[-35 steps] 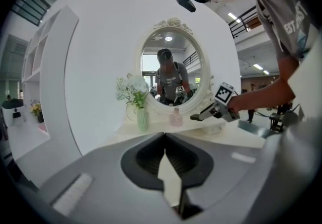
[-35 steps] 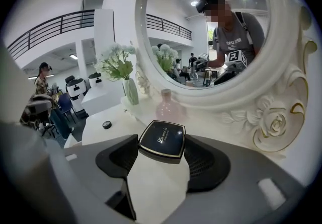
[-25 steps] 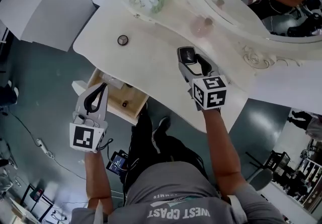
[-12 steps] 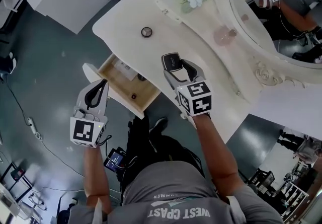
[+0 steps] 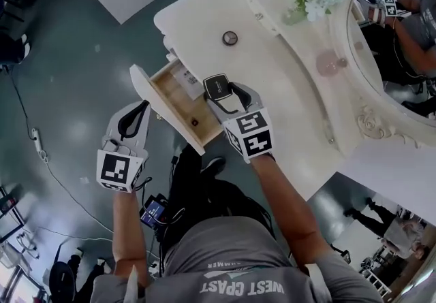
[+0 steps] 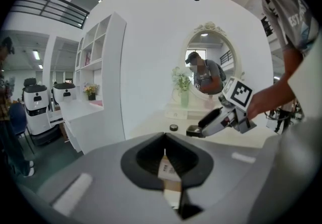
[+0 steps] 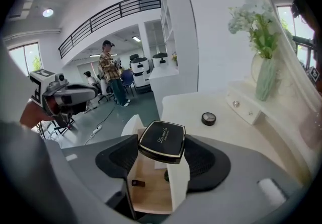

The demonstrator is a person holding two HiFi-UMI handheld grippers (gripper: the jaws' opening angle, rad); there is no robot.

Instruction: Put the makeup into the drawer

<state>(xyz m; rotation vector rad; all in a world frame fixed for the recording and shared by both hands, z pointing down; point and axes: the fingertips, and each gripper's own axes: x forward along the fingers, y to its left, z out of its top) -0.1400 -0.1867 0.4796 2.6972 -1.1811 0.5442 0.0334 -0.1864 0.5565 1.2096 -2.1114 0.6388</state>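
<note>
Head view: the right tongs (image 5: 221, 90) gripped a black compact (image 5: 216, 84) above the open drawer (image 5: 178, 92), at the edge of the surface (image 5: 293, 90). The left tongs (image 5: 133, 116) hung just outside the drawer front, apparently clenched on nothing. The compact was not yet inside; lowering and release were left to do. A round tin (image 5: 229, 38), possibly more makeup, sat on the surface.
</note>
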